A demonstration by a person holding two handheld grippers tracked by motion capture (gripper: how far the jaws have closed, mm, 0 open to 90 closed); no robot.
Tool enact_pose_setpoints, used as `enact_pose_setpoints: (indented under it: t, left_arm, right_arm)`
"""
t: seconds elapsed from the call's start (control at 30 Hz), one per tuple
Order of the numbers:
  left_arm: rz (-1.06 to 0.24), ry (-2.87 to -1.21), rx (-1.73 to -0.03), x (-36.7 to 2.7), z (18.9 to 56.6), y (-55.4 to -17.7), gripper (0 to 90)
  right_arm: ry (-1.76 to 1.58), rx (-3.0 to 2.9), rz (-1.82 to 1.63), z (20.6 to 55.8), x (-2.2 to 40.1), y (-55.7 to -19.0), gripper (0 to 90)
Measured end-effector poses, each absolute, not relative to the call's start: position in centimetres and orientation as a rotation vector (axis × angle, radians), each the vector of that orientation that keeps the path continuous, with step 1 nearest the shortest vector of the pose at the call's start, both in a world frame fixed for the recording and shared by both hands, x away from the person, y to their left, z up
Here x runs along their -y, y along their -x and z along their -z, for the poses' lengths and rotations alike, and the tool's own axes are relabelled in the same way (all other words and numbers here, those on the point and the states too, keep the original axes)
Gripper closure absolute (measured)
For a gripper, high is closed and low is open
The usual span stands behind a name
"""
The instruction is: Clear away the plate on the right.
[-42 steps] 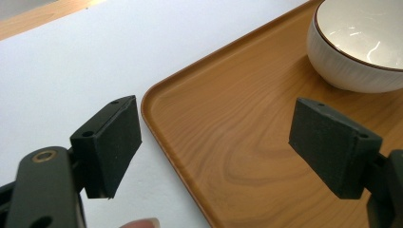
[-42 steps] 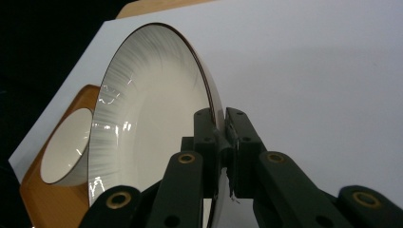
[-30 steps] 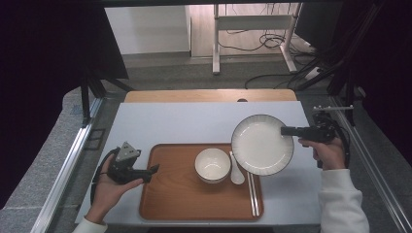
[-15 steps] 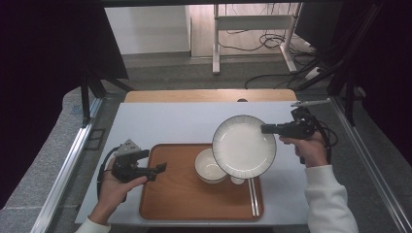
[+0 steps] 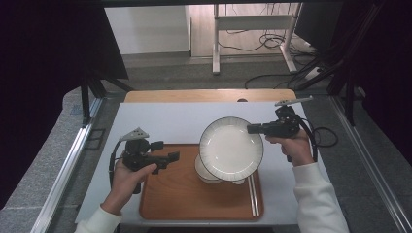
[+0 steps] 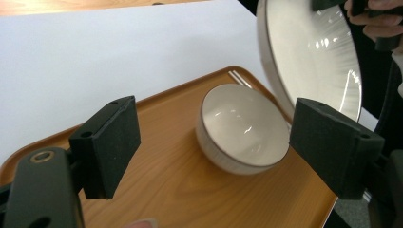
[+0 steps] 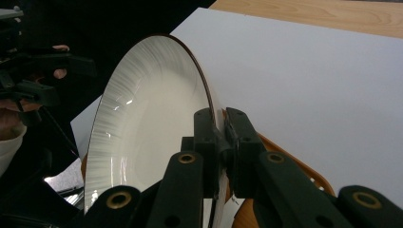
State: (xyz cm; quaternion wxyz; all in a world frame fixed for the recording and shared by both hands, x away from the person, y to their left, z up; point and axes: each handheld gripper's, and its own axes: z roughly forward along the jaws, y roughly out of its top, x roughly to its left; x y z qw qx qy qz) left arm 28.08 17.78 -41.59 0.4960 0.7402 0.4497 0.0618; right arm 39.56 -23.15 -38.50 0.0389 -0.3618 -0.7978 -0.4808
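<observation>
Overhead, the right gripper (image 5: 251,128) reaches level from the right, jaws clamped on the rim of the white plate (image 5: 231,148), held tilted above the bowl (image 6: 242,129) on the wooden tray (image 5: 180,194). Left of the bowl, the left gripper (image 5: 176,156) hovers over the tray, jaws apart and empty.

plate (image 5: 231,148): glossy ceramic | bowl (image 6: 242,126): glossy ceramic | tray (image 5: 180,194): smooth wood
</observation>
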Motion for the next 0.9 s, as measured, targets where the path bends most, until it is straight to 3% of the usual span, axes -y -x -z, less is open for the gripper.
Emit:
enact_pose_setpoints:
  t: [0.37,0.7,0.9]
  left_arm:
    - [-0.107,-1.801,-1.059,-15.5,41.4,-29.8,21.8]
    - [-0.074,-1.845,-1.039,-13.8,41.7,-31.3,37.8]
    - [-0.065,-1.862,-1.049,-13.6,41.9,-31.7,53.5]
  right_arm:
    - [1.065,2.455,1.472,38.7,21.5,-39.8,84.1]
    - [1.023,2.463,1.480,38.6,20.4,-39.6,84.0]
    - [1.001,2.474,1.472,38.6,19.9,-39.5,83.6]
